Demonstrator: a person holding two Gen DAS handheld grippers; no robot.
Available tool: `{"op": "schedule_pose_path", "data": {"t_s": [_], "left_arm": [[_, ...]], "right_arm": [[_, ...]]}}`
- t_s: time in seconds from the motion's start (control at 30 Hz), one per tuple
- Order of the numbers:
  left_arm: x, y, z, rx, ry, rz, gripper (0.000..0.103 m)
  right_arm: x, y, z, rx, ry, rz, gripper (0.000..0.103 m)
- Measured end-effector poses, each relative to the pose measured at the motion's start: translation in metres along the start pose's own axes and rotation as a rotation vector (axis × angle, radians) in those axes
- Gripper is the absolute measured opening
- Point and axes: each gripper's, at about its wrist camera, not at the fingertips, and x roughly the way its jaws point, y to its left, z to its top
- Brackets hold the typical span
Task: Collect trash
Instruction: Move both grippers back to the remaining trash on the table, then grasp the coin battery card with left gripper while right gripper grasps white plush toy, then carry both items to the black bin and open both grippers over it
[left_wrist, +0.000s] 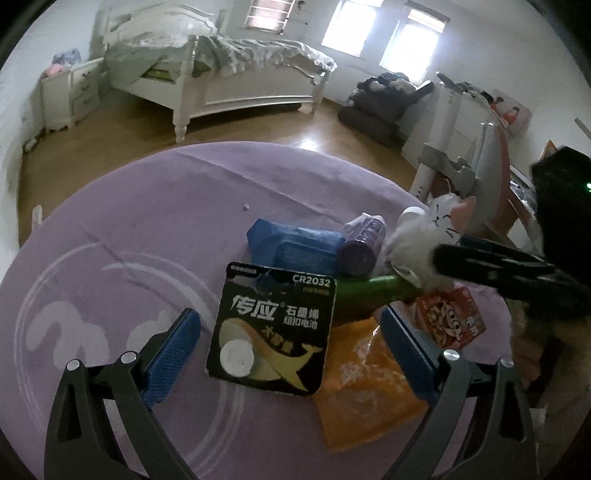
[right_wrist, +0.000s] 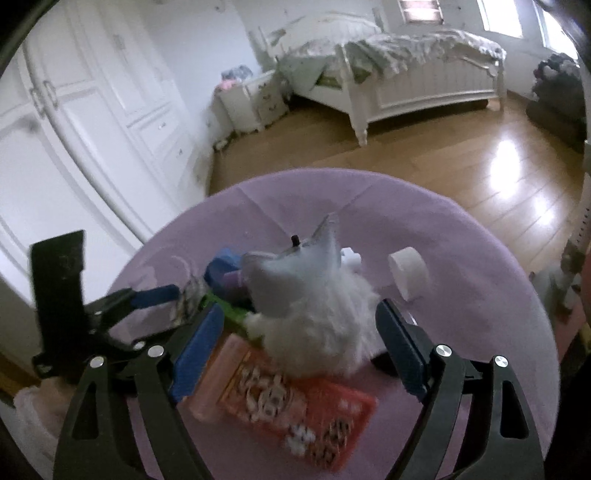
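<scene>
On the round purple-covered table (left_wrist: 147, 221) lies a pile of items. My left gripper (left_wrist: 289, 314) is open, its blue pads wide on either side of a black button-battery card (left_wrist: 271, 328) without touching it. An orange packet (left_wrist: 365, 380), a green wrapper (left_wrist: 369, 291), a blue wipes pack (left_wrist: 295, 247), a purple roll (left_wrist: 364, 243) and a red snack box (left_wrist: 450, 317) lie around it. My right gripper (right_wrist: 300, 307) is open around a white plush cat (right_wrist: 314, 314) that stands on the red snack box (right_wrist: 291, 398). Its pads do not press on the plush cat.
A white tape roll (right_wrist: 408, 273) stands on the cloth to the right of the plush. Beyond the table are a wooden floor (right_wrist: 443, 147), a white bed (left_wrist: 240, 85), a nightstand (left_wrist: 70, 92) and wardrobe doors (right_wrist: 74, 110). A white desk (left_wrist: 461, 122) stands at the right.
</scene>
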Motion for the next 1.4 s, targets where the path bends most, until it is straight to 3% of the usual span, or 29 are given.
{"op": "schedule_pose_path", "data": {"t_s": [0.07, 0.1, 0.13, 0.17, 0.27, 0.43, 0.67, 0.97, 1.4], "left_arm": [[-0.001, 0.001, 0.000, 0.004, -0.001, 0.000, 0.088], [-0.001, 0.002, 0.000, 0.005, -0.002, 0.004, 0.073], [0.000, 0.002, 0.001, 0.005, -0.002, 0.004, 0.062], [0.000, 0.003, 0.002, 0.002, -0.002, -0.008, 0.062], [-0.001, 0.005, 0.002, -0.002, -0.002, -0.024, 0.062], [-0.007, 0.004, -0.005, -0.018, -0.013, -0.011, 0.061], [-0.055, -0.017, -0.019, -0.044, -0.114, -0.047, 0.060], [-0.109, -0.096, -0.019, 0.038, -0.233, -0.106, 0.060], [-0.053, -0.239, -0.002, 0.150, -0.184, -0.362, 0.060]], "right_arm": [[0.009, -0.001, 0.001, 0.016, 0.015, 0.015, 0.079], [0.011, -0.002, 0.000, 0.017, 0.017, 0.009, 0.071], [0.012, -0.002, -0.001, 0.022, 0.018, -0.005, 0.056], [0.012, -0.003, -0.002, 0.031, 0.014, -0.002, 0.049], [0.004, -0.008, -0.008, 0.063, -0.008, 0.034, 0.042], [-0.031, -0.007, -0.020, 0.079, -0.090, 0.068, 0.041], [-0.098, -0.004, -0.042, 0.115, -0.234, 0.099, 0.041], [-0.179, -0.028, -0.080, 0.197, -0.385, 0.090, 0.041], [-0.287, -0.152, -0.169, 0.395, -0.545, -0.113, 0.041]]}}
